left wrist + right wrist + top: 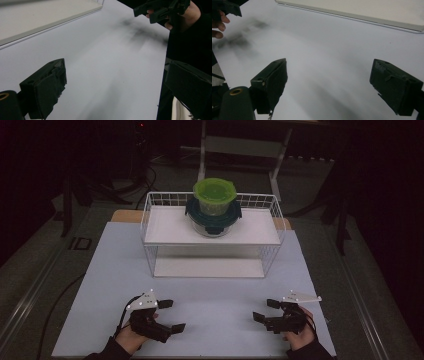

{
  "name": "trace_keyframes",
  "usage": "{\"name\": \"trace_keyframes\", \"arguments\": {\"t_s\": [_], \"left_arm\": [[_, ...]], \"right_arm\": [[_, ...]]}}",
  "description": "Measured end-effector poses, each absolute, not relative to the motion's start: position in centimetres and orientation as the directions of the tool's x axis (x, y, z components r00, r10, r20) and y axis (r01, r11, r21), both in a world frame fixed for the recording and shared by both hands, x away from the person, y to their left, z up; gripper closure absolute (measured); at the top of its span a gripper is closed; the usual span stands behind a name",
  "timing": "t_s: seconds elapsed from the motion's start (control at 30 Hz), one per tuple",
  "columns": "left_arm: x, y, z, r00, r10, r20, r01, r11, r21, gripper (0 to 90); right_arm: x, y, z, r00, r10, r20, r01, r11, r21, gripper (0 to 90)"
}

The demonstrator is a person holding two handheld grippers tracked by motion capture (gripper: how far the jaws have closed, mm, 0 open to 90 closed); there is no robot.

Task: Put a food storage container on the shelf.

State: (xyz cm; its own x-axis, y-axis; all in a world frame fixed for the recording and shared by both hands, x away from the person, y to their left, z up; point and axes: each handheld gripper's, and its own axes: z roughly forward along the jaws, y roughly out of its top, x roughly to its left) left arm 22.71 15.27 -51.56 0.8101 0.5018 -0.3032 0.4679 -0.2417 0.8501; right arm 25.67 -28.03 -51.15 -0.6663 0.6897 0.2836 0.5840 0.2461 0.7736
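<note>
A green-lidded round tub (215,195) is stacked on a clear container with a dark teal lid (213,217). Both stand on the upper shelf of a white wire rack (150,215) at the back of the table. My left gripper (174,315) rests near the front edge at the left, open, with nothing between its jaws (115,82). My right gripper (263,310) rests at the front right, also open and empty (329,77). The two point inward toward each other, well short of the rack. In the left gripper view the right gripper (160,10) sits at the top right.
A white mat (210,290) covers the table under the rack and both hands. The rack's lower white board (207,267) (37,17) (362,10) lies on the mat. Dark floor, cables and stand legs (240,150) surround the table.
</note>
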Motion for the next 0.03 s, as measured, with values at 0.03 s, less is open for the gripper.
{"name": "trace_keyframes", "arguments": {"t_s": [0.03], "left_arm": [[22.69,15.27,-51.56,0.81,0.502,-0.302,0.467,-0.241,0.851,3.1]], "right_arm": [[25.66,-28.02,-51.14,-0.666,0.69,0.283,0.584,0.247,0.773,14.1]]}}
